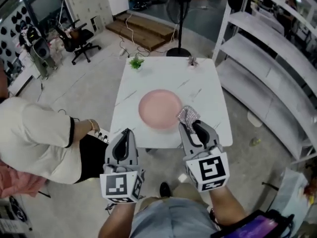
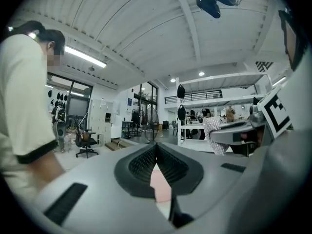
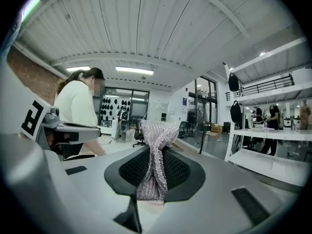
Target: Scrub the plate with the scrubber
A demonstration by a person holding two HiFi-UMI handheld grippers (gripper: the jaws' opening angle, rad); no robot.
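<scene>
A round pink plate [image 1: 159, 109] lies on the white marble table [image 1: 208, 83], near its front edge. My right gripper [image 1: 190, 125] is shut on a silvery mesh scrubber [image 1: 187, 115], which hangs over the plate's right rim. In the right gripper view the scrubber [image 3: 156, 160] is pinched between the jaws and fans out above them. My left gripper [image 1: 126, 133] hovers at the table's front left edge, shut with nothing in it; a sliver of pink plate [image 2: 161, 182] shows under its jaws.
A small green plant [image 1: 135, 62] and a tiny decoration [image 1: 192, 60] stand at the table's far edge. A person in a white top [image 1: 34, 138] sits close on the left. White shelving [image 1: 277, 68] runs along the right; a fan stand [image 1: 177, 43] is behind the table.
</scene>
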